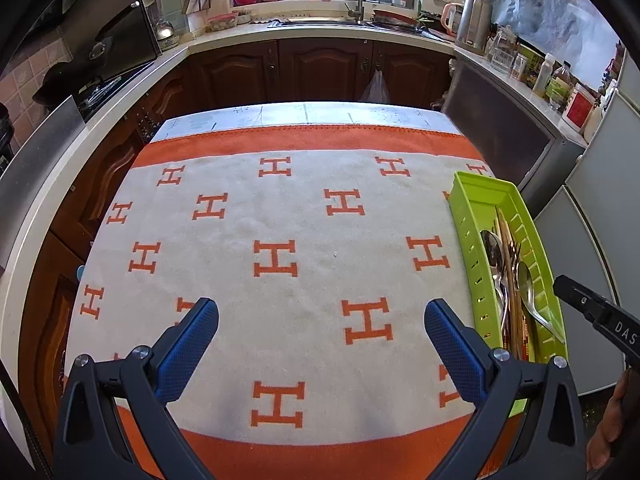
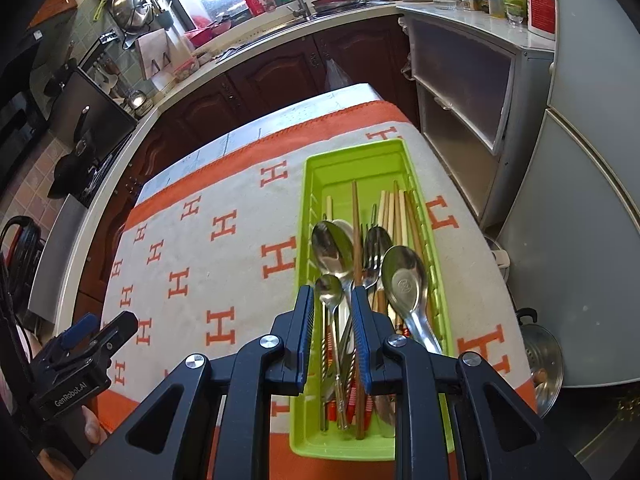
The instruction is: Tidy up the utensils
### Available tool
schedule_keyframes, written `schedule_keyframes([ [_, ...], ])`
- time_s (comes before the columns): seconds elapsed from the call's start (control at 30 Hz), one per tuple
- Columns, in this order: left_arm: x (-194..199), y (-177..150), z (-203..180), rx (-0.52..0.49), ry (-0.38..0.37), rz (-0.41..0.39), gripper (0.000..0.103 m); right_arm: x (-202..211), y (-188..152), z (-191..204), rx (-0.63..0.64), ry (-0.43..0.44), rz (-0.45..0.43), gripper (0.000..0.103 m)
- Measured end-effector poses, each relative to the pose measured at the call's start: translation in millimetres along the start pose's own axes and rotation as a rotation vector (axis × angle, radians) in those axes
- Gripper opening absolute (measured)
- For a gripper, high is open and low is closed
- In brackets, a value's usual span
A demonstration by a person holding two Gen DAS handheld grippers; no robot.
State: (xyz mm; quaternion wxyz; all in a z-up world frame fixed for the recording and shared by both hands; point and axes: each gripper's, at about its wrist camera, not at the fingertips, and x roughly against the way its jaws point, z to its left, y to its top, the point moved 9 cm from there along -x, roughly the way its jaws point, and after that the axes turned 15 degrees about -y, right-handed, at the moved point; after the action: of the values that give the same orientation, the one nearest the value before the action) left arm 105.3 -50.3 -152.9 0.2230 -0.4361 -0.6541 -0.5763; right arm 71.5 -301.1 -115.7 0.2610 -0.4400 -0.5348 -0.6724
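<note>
A long, lime-green plastic tray (image 2: 320,168) with slotted walls lies along the right side of the table, on a fuzzy cream blanket (image 1: 304,280) bordered in orange and patterned with orange H shapes. Inside it the utensils lie lengthwise in a loose heap: shiny steel spoons (image 2: 331,249) with rounded bowls, a broad steel ladle-like spoon (image 2: 404,284) stamped with a round mark, a fork (image 2: 371,270), and slim pale and brown wooden chopsticks (image 2: 394,216). The right gripper (image 2: 331,300) hangs tilted downward over the near half of the tray, its blue-padded jaws parted a little with nothing pinched; a small spoon and a few handles show through the gap below. The left gripper (image 1: 320,316) points down over bare blanket to the tray's left, jaws spread wide and empty.
</note>
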Motion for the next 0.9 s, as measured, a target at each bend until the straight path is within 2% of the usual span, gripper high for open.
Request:
schedule_keyframes([
  [0.4,22.0,-31.0,3.4,-0.011,0.002,0.011,0.102,13.3,-44.6,18.8,0.065,0.035,0.025,0.019],
  [0.7,46.0,-45.9,11.5,-0.006,0.009,0.01,0.102,50.4,-62.4,41.0,0.102,0.1,0.0,0.02],
  [0.9,67.1,-47.7,14.7,-0.002,0.038,-0.017,0.102,84.9,-66.7,59.4,0.129,0.147,-0.044,0.025],
])
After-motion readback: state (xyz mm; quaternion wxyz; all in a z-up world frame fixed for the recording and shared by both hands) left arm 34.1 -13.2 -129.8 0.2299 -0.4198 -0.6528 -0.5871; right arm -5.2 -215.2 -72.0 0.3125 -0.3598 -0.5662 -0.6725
